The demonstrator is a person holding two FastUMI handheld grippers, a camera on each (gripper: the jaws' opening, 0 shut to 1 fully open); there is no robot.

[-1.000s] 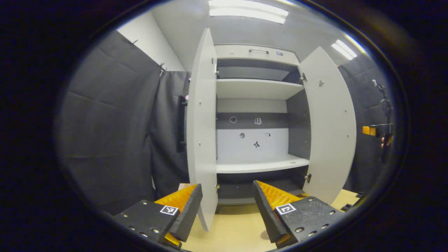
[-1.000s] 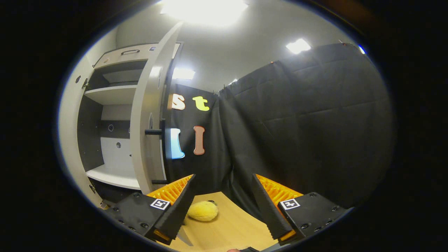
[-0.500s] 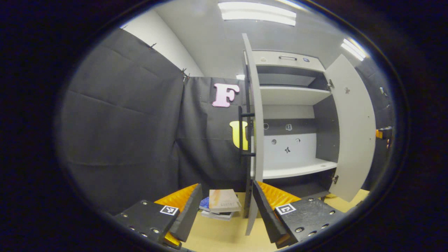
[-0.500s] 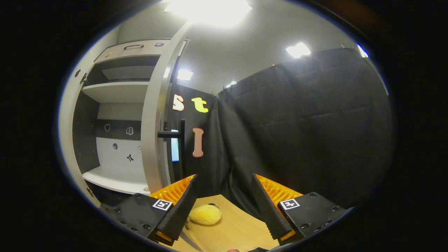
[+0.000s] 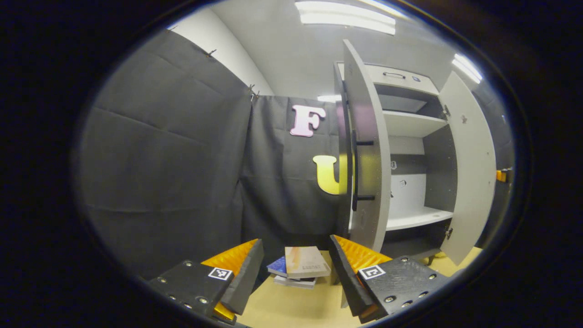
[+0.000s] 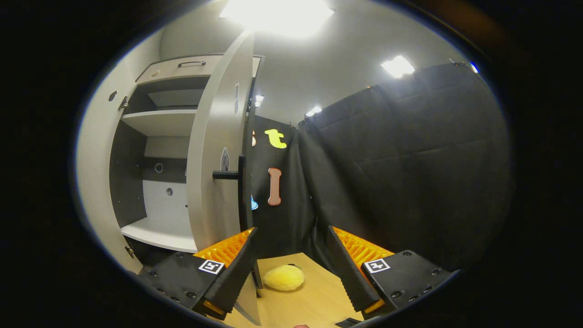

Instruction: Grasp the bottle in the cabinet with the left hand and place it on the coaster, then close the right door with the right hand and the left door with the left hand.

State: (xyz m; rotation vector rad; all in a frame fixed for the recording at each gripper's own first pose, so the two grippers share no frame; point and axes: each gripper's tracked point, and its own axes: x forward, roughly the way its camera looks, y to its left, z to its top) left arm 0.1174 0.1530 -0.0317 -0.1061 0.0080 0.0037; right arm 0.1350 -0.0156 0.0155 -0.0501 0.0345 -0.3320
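With the cabinet (image 5: 412,150) shelves bare, the bottle step seems done; the left door (image 5: 366,159) and right door (image 6: 218,150) stand open, left gripper (image 5: 296,269) and right gripper (image 6: 290,269) both released and empty.

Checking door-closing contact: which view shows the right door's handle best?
Right gripper view: the right door stands close, its bar handle clear in profile. Left gripper view shows that door from the inner face; handle hidden.
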